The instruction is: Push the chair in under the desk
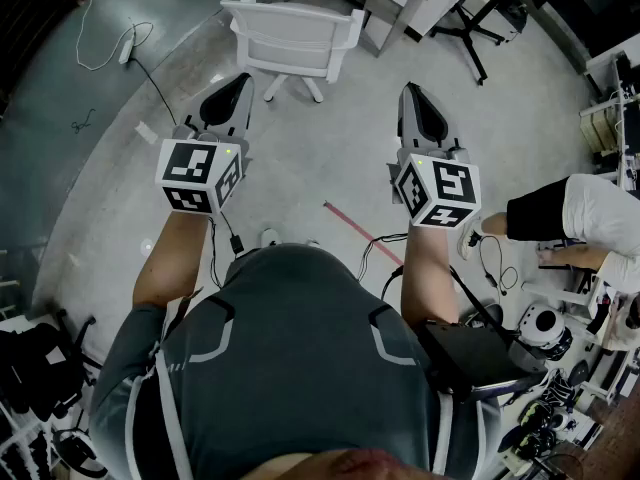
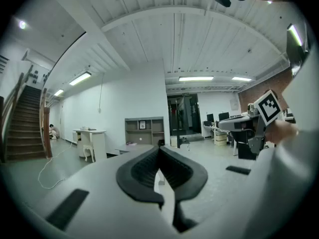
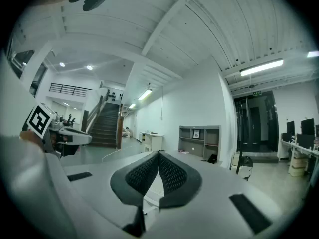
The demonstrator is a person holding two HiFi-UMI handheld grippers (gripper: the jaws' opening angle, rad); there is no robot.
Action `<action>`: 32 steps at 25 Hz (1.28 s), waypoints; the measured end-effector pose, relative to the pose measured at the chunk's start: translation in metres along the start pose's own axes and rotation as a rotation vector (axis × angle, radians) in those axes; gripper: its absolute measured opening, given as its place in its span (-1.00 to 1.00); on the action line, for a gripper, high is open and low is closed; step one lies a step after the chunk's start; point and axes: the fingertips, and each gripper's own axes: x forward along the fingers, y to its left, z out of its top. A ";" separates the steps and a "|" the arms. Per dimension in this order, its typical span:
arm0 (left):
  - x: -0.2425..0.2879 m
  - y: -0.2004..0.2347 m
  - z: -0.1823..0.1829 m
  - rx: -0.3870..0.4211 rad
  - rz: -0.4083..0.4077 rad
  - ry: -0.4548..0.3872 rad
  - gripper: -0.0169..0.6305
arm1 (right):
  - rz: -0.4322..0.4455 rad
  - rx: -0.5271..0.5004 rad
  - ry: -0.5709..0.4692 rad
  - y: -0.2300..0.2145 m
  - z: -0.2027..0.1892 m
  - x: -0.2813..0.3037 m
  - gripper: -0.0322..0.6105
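A white chair (image 1: 292, 36) stands on the grey floor straight ahead, its back toward me. Behind it, at the top of the head view, is the edge of a pale desk (image 1: 398, 0). My left gripper (image 1: 231, 90) is held out level, short of the chair and to the left of its base. My right gripper (image 1: 412, 92) is level too, to the right of the chair and apart from it. In both gripper views the black pads (image 2: 159, 169) (image 3: 158, 176) meet at the tips with nothing between them. The jaws hide most of the chair in those views.
A white cable with a power strip (image 1: 126, 48) lies on the floor at far left. A red strip (image 1: 350, 223) marks the floor near my feet. A black stand (image 1: 472, 30) is at the upper right. A seated person (image 1: 585, 218) and cluttered gear (image 1: 545, 328) fill the right side.
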 end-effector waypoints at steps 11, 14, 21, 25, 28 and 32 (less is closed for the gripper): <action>0.000 0.021 -0.003 -0.009 -0.026 -0.002 -0.92 | -0.017 -0.004 0.001 0.016 0.003 0.012 -0.81; 0.000 0.028 -0.004 -0.011 -0.027 -0.002 -0.92 | -0.009 0.000 0.007 0.020 0.004 0.017 -0.81; 0.000 0.058 -0.009 -0.018 -0.030 -0.011 -0.92 | -0.022 0.003 0.017 0.036 0.006 0.036 -0.81; 0.000 0.081 -0.011 -0.022 -0.032 -0.026 -0.92 | -0.024 -0.015 0.016 0.053 0.008 0.052 -0.80; 0.001 0.098 -0.015 -0.022 -0.035 -0.031 -0.92 | -0.022 -0.036 0.019 0.065 0.010 0.064 -0.80; 0.004 0.109 -0.016 -0.066 -0.055 -0.033 -0.92 | -0.007 -0.054 0.024 0.072 0.013 0.078 -0.80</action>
